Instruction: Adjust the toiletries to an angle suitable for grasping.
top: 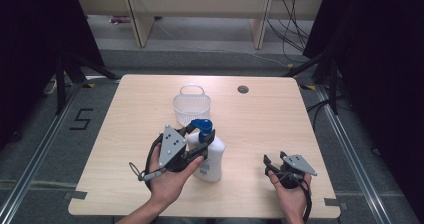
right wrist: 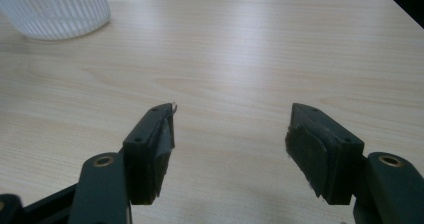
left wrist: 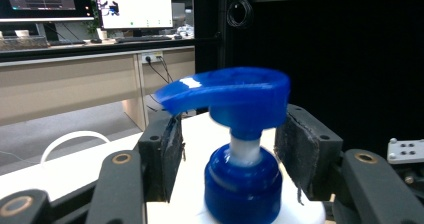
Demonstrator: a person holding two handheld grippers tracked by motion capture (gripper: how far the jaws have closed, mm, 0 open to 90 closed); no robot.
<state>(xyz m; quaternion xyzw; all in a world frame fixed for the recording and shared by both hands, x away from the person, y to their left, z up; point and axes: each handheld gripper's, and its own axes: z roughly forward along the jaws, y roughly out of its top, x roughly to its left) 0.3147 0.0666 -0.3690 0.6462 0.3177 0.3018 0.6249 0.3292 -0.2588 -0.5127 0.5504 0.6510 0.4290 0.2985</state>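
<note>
Pump bottle [top: 210,159]: white smooth plastic, blue glossy pump head [left wrist: 227,96] | basket [top: 191,105]: translucent ribbed plastic | table [top: 260,129]: pale matt wood-grain laminate | left gripper [top: 200,134]: matt black plastic, rough worn pads [left wrist: 172,149], grey metal plate.

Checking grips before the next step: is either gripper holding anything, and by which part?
Nothing is held. The left gripper stands open around the blue pump neck of the white plastic pump bottle, pads clear of it. The right gripper is open over bare table.
</note>
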